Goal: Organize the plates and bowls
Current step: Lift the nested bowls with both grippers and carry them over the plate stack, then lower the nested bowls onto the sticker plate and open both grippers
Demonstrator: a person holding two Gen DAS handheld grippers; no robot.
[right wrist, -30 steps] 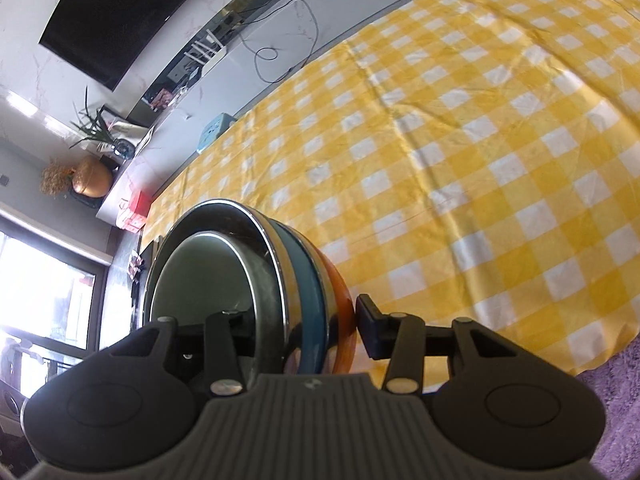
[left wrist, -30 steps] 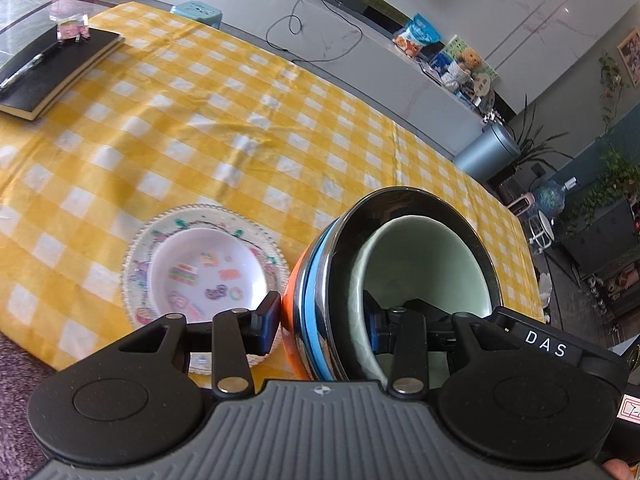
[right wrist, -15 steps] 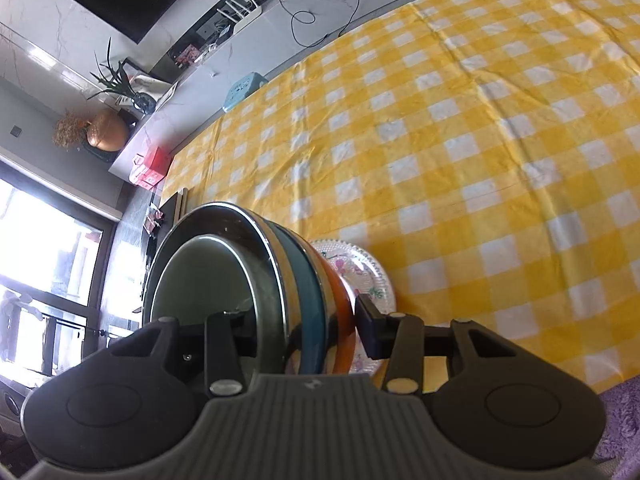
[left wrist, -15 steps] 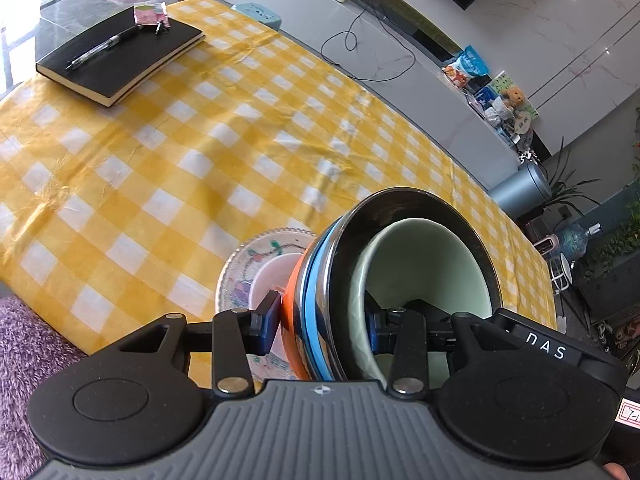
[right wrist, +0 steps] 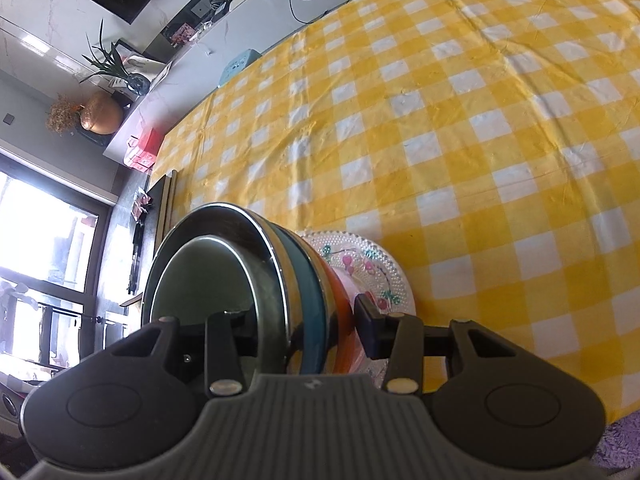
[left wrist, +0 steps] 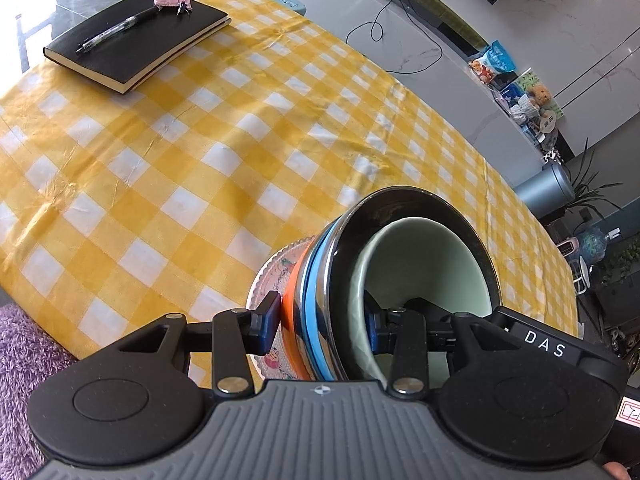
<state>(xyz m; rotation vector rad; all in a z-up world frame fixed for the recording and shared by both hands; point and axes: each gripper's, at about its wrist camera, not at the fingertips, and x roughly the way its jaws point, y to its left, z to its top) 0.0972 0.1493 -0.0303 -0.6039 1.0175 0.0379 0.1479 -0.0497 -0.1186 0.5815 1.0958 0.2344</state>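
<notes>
A nested stack of bowls point(left wrist: 404, 280), with orange, blue and steel shells and a pale green bowl innermost, is held between both grippers. My left gripper point(left wrist: 320, 324) is shut on the stack's rim on one side. My right gripper point(right wrist: 304, 320) is shut on the rim of the same stack point(right wrist: 256, 280) on the other side. Beneath the stack lies a patterned plate with a beaded rim point(right wrist: 372, 268), near the table's front edge; it also shows in the left wrist view point(left wrist: 276, 276), mostly hidden.
The table has a yellow and white checked cloth point(left wrist: 200, 152). A black notebook point(left wrist: 136, 44) with a pen on it lies at the far left corner. A purple rug point(left wrist: 24, 344) lies below the front edge. A grey bin point(left wrist: 544, 188) stands beyond the right side.
Both grippers have carried the bowl stack over the patterned plate; the plate was off to the side and now sits right under the stack.
</notes>
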